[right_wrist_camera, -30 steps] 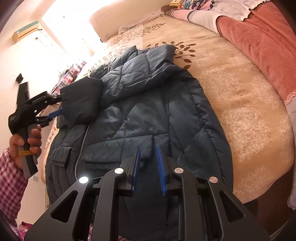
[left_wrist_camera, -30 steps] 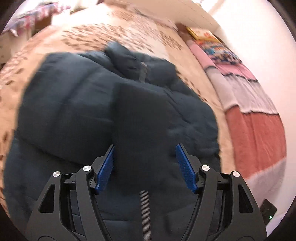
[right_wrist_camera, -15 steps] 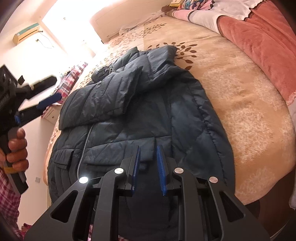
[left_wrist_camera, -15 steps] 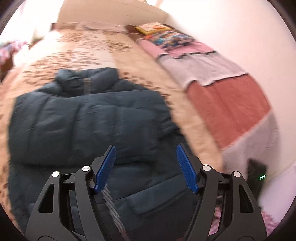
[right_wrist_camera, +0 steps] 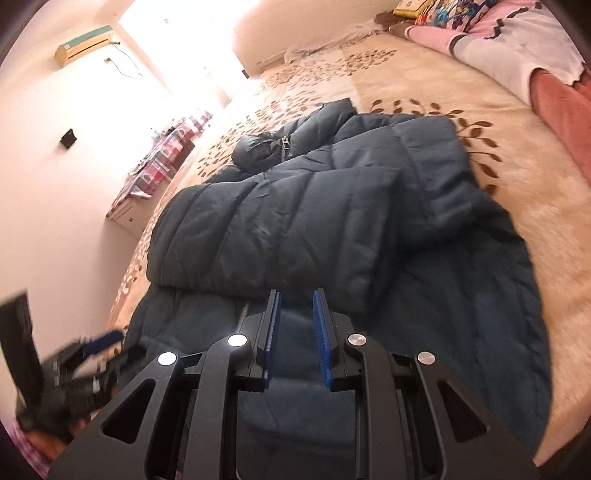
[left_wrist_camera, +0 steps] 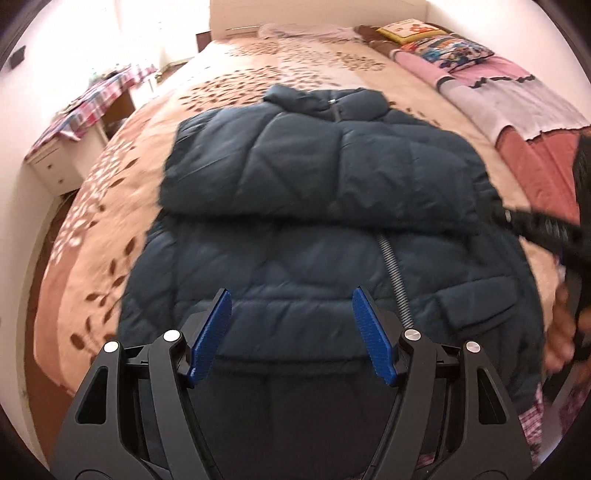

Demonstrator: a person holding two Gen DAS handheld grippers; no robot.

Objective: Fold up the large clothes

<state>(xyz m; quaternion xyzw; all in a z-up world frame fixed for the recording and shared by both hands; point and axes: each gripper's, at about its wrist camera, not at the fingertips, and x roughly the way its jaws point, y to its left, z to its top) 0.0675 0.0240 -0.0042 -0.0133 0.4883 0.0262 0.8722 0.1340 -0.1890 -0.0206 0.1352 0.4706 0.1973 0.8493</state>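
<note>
Dark blue quilted jacket (left_wrist_camera: 325,206) lies flat on the floral bedspread (left_wrist_camera: 110,206), both sleeves folded across the chest. Left gripper (left_wrist_camera: 291,332) gapes empty; right gripper (right_wrist_camera: 295,332) is narrowly parted, holding nothing. Judged next — seize the hem and fold it toward the collar.

A puffer jacket (left_wrist_camera: 325,236) lies on the bed (left_wrist_camera: 122,206) with its collar (left_wrist_camera: 325,101) toward the headboard (left_wrist_camera: 317,14) and one sleeve (right_wrist_camera: 280,236) folded across its chest, blankets (left_wrist_camera: 517,110) alongside at right, a nightstand (left_wrist_camera: 62,155) beside the bed at left.
</note>
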